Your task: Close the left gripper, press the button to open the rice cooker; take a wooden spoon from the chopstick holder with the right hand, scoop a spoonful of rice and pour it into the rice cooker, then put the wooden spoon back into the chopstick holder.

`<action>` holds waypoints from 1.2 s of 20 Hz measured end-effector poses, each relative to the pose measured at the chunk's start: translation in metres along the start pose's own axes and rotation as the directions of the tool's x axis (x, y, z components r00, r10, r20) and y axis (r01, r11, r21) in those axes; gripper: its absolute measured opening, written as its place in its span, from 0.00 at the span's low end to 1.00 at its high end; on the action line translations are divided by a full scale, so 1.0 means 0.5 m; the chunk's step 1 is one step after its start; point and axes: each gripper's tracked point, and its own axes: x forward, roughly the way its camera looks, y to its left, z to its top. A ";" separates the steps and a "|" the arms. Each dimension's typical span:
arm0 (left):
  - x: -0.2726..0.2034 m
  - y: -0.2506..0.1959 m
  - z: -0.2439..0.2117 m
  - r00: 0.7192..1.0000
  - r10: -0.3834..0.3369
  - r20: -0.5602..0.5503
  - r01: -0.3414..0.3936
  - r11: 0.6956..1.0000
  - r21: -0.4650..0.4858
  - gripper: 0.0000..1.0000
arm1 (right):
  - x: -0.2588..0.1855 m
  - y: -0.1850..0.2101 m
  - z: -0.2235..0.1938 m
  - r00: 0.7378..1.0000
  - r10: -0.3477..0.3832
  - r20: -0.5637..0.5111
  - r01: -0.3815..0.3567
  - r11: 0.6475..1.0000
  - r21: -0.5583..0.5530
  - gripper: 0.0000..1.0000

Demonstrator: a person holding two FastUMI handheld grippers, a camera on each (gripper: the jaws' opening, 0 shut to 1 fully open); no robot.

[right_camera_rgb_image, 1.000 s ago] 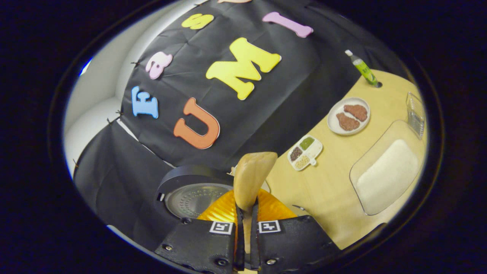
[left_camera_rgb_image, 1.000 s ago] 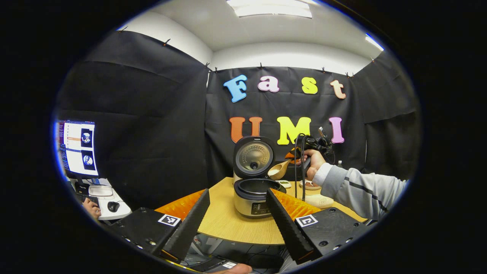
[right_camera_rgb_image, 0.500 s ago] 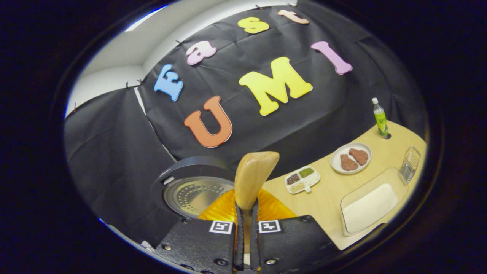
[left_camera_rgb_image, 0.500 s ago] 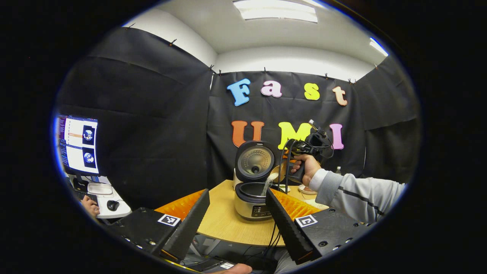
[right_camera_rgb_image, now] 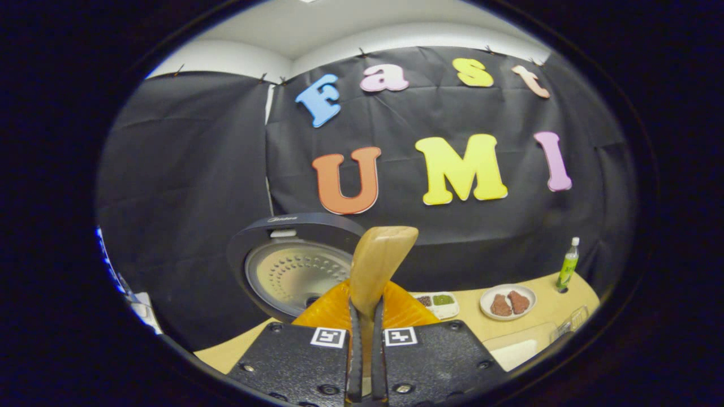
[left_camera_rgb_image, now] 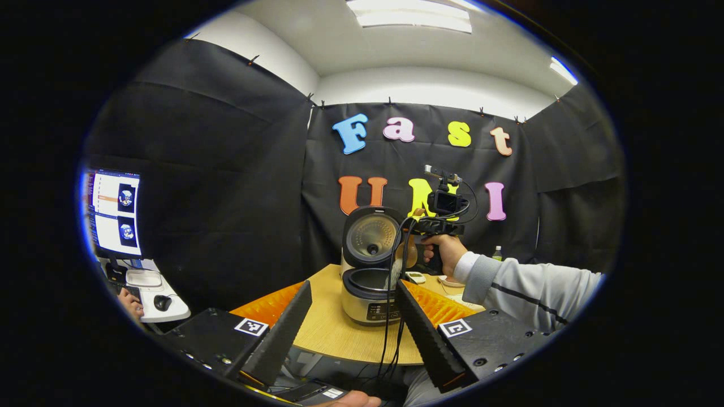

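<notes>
- Left gripper (left_camera_rgb_image: pixel 353 325): fingers spread wide, nothing between them, at the bottom centre of the left gripper view, set back from the table (left_camera_rgb_image: pixel 334 330).
- Rice cooker (left_camera_rgb_image: pixel 370 265): centre of that view, on the table, lid raised upright, inner pot exposed.
- Right gripper (right_camera_rgb_image: pixel 365 345): fingers drawn narrow, clamped on the handle of the wooden spoon (right_camera_rgb_image: pixel 378 263), bottom centre of the right gripper view.
- Spoon bowl: tilted just right of the raised lid in the left gripper view; pale rice streams down toward the pot.
- Rice tray (right_camera_rgb_image: pixel 512 350): lower right of the right gripper view, near a plate (right_camera_rgb_image: pixel 507 301).
</notes>
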 end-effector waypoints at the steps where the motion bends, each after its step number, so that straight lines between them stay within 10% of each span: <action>1: 0.001 0.001 -0.004 1.000 0.004 -0.006 -0.005 1.000 -0.005 0.94 | 0.002 0.013 0.006 1.000 0.009 0.012 -0.009 0.999 -0.051 0.12; 8: 0.001 -0.012 -0.011 0.999 -0.041 -0.026 0.040 0.999 -0.026 0.94 | -0.019 0.059 -0.018 0.998 0.014 0.053 0.006 0.937 -0.349 0.13; 15: 0.005 -0.016 -0.036 0.995 -0.076 -0.064 0.074 0.997 -0.028 0.95 | -0.036 -0.017 -0.005 0.999 -0.018 0.040 0.027 0.974 -0.223 0.13; 24: 0.042 -0.078 -0.030 0.996 -0.080 -0.047 0.081 0.997 0.019 0.94 | -0.081 -0.306 0.080 0.982 -0.179 0.067 0.188 0.971 -0.151 0.14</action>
